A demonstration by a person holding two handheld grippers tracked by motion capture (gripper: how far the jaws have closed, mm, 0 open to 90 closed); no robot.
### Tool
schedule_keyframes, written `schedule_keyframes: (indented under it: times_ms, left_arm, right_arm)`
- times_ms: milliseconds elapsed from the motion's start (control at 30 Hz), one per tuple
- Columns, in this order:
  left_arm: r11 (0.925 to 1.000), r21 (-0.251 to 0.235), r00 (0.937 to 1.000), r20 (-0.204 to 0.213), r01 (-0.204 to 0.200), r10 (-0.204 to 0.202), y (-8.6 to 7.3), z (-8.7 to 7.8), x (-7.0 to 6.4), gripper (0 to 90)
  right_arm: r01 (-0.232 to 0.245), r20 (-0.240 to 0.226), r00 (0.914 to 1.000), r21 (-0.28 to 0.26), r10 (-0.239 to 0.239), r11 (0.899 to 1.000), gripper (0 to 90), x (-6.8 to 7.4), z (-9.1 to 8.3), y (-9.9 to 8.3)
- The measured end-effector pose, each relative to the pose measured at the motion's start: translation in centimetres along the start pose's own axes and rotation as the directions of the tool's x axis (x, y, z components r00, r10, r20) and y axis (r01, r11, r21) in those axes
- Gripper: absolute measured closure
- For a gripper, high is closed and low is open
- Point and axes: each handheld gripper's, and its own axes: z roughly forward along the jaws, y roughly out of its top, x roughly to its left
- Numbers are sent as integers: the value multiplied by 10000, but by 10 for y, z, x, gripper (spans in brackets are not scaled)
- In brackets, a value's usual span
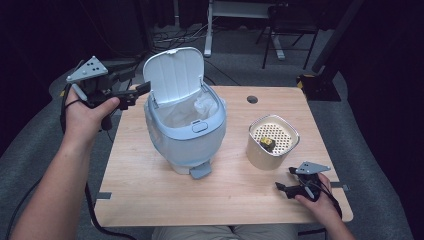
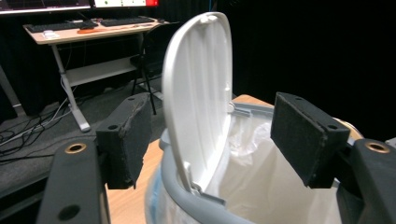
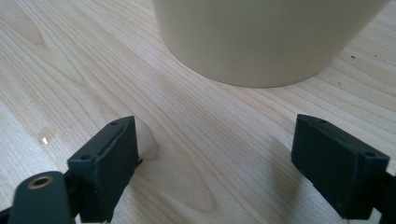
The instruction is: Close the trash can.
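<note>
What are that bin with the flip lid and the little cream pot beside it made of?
The bin looks like moulded plastic: smooth, pale blue-grey, with a ribbed white lid and a thin, crinkly translucent liner. The cream pot has a matte, even wall and a perforated insert, probably plastic, possibly coated metal.

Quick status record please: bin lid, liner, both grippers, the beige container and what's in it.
bin: pale blue pedal bin, mid-table, upright
lid: open, standing up at the rear
liner: white bag inside, fitted in the bin
left gripper: open, jaws either side of the raised lid, not touching it
right gripper: open, low over the table, facing the beige container
beige container: right of bin, perforated inside
contents: small dark and yellow item, kind unclear
</note>
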Motion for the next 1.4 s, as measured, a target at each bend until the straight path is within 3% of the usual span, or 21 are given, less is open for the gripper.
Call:
schedule_keyframes:
  times_ms: [167,467,533,633,733,900,1100,1400]
  left_arm:
    - [9999,127,9998,211,39,-42,4,9,10,322]
    - [9996,-13,9962,820,290,-288,11,22,13,361]
    - [9995,-35,9937,1075,325,-320,12,23,12,394]
    - [9998,42,9945,1031,202,-206,13,23,8,382]
    - [9997,54,9917,1258,254,-259,13,21,5,381]
    - [9999,120,9859,1674,42,-62,10,16,-6,379]
    - [9963,621,9766,2103,-598,455,2,17,-27,360]
    - [9912,950,9571,2831,-918,615,-11,25,-49,359]
  right_arm:
    - [3,-24,10000,-4,-3,10000,151,0,0,0]
    - [-2,-26,10000,-8,2,10000,151,0,0,0]
    - [1,-23,10000,-3,-1,10000,151,0,0,0]
    - [-1,-25,10000,0,1,10000,151,0,0,0]
    - [4,-25,10000,-7,-4,10000,151,0,0,0]
    - [1,-24,10000,-7,-1,10000,151,0,0,0]
    - [4,-20,10000,-3,-4,10000,151,0,0,0]
    - [-17,-38,10000,3,17,10000,154,0,0,0]
